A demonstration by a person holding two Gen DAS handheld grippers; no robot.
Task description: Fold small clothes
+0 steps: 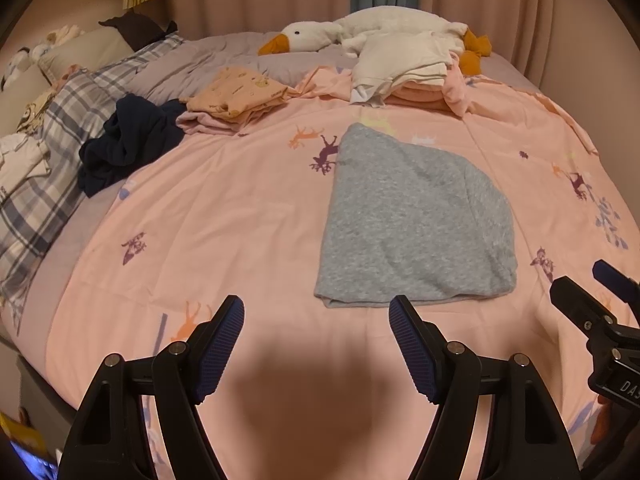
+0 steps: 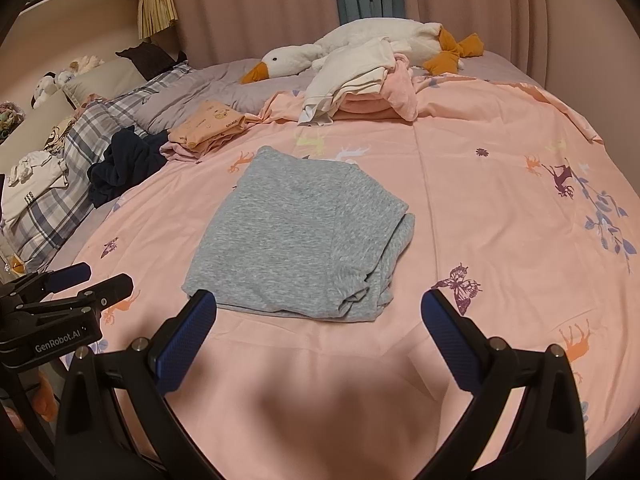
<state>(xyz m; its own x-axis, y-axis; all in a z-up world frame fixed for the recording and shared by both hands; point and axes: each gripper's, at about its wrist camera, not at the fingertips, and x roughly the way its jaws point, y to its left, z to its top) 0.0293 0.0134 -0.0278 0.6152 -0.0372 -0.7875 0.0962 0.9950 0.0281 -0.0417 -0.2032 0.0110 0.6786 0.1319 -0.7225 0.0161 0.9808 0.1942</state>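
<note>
Grey folded garment [image 1: 412, 224] flat on pink sheet [image 1: 240, 208], just ahead of both claws; left gripper [image 1: 316, 316] spread, empty; right gripper [image 2: 320, 312] spread, empty.

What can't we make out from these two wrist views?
- Grey garment: folded, so its type and under layers are hidden, both views.
- Pink stack: partly covered by white clothes, both views.
- Navy garment: crumpled, shape unreadable.
- Print on orange garment: too small.
- Right tongs in left view: cut off by the edge.
</note>
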